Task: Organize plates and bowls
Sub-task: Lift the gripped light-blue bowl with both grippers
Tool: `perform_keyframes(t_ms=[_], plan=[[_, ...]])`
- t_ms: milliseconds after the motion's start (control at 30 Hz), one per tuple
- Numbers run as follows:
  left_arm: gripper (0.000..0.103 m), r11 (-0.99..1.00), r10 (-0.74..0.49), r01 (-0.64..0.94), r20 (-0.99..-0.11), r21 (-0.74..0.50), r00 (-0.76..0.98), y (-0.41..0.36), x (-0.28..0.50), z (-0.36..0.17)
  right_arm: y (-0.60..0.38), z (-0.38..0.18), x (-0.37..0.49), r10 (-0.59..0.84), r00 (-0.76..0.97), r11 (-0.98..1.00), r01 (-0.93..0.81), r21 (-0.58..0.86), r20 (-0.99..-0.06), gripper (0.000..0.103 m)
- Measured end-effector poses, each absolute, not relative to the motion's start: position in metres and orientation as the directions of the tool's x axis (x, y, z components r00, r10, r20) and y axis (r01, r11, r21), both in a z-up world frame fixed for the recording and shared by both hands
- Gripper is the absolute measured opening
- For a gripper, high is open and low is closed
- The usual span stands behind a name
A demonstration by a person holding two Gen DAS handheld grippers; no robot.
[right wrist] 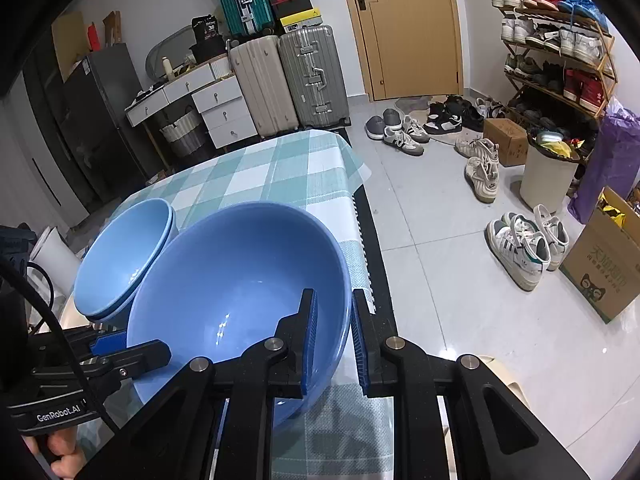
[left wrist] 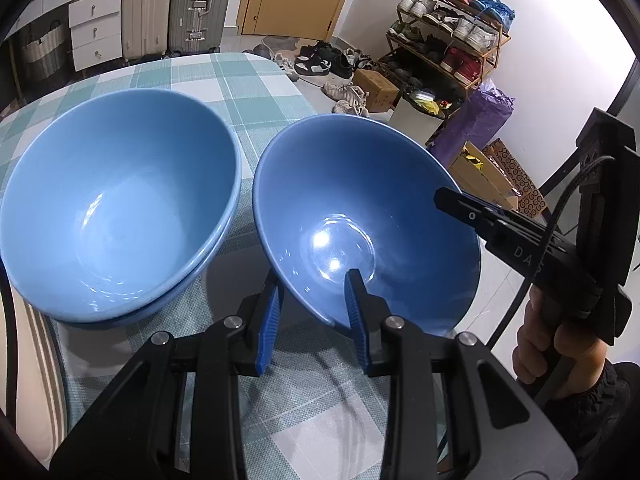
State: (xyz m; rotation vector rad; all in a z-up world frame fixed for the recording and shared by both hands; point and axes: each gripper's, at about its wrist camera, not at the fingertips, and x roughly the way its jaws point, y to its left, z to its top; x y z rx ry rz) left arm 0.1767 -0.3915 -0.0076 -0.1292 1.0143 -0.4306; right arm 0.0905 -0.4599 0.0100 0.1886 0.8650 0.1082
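Observation:
A blue bowl [left wrist: 360,216] is held tilted above the checked tablecloth [left wrist: 248,92]. My left gripper [left wrist: 316,280] is shut on its near rim, one finger inside and one outside. My right gripper [right wrist: 334,300] is shut on the opposite rim of the same bowl [right wrist: 240,280]; it shows in the left wrist view [left wrist: 472,212] at the bowl's right edge. To the left, two light blue bowls are stacked [left wrist: 116,204] on the table, also seen in the right wrist view [right wrist: 124,256].
The table's right edge [right wrist: 360,208] drops to a tiled floor with scattered shoes [right wrist: 516,244], cardboard boxes [right wrist: 604,264], a white bin [right wrist: 548,176] and a shoe rack [right wrist: 560,60]. Suitcases [right wrist: 288,84] and drawers [right wrist: 224,112] stand behind the table.

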Motion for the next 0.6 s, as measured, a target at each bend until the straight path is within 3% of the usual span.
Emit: perform_keyframes(t_ms=[600], plan=[[0.028, 0.906, -0.408, 0.321, -0.772, -0.275, 0.488, -0.391, 0.162, 0.026, -0.466, 0.031, 0.072, 0.179, 0.681, 0.972, -0.01, 0.234, -0.71, 0.017]])
